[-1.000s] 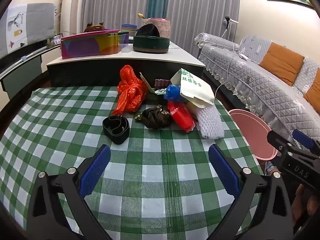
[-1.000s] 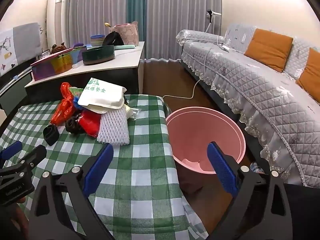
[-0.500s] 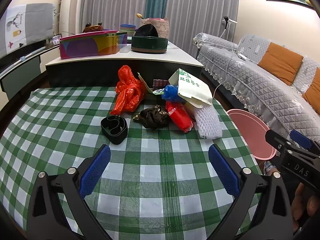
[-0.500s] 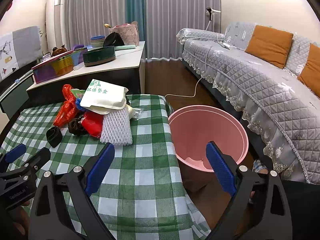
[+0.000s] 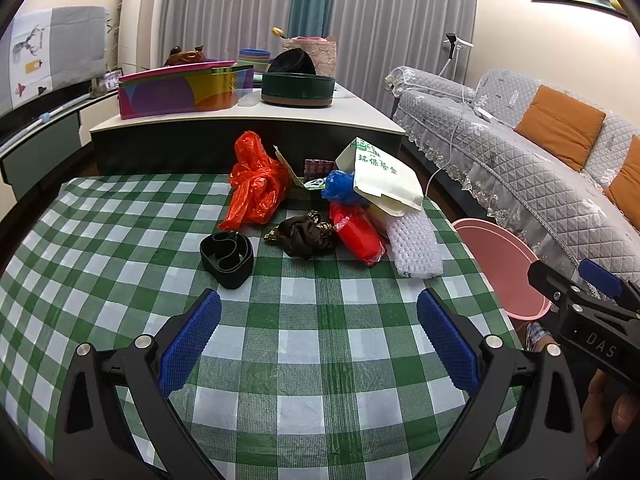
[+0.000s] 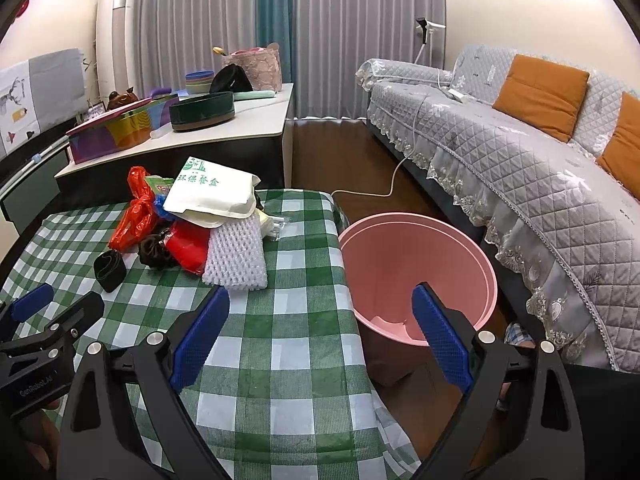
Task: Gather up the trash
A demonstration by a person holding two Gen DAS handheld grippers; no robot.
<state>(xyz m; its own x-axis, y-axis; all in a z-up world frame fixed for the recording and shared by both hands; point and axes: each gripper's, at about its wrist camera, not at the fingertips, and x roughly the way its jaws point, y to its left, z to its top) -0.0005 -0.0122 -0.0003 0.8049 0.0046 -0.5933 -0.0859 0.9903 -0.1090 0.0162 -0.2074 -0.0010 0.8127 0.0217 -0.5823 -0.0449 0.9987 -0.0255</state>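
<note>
Jaws apart – white box (image 5: 382, 178) marked 环保餐盒.

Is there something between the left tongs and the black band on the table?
Nothing visible. Only bare checked cloth lies between the open left tongs and the black band. The other trash lies behind it and to its right.

Green Chinese characters "环保餐盒" are printed on the lid of the white paper meal box (image 5: 385, 176) at the far side of the trash pile. White letters "DAS" stand on the black gripper body (image 5: 592, 340) at right. "GenRobot.AI" is marked on the black gripper body (image 6: 36, 368) at near left.
</note>
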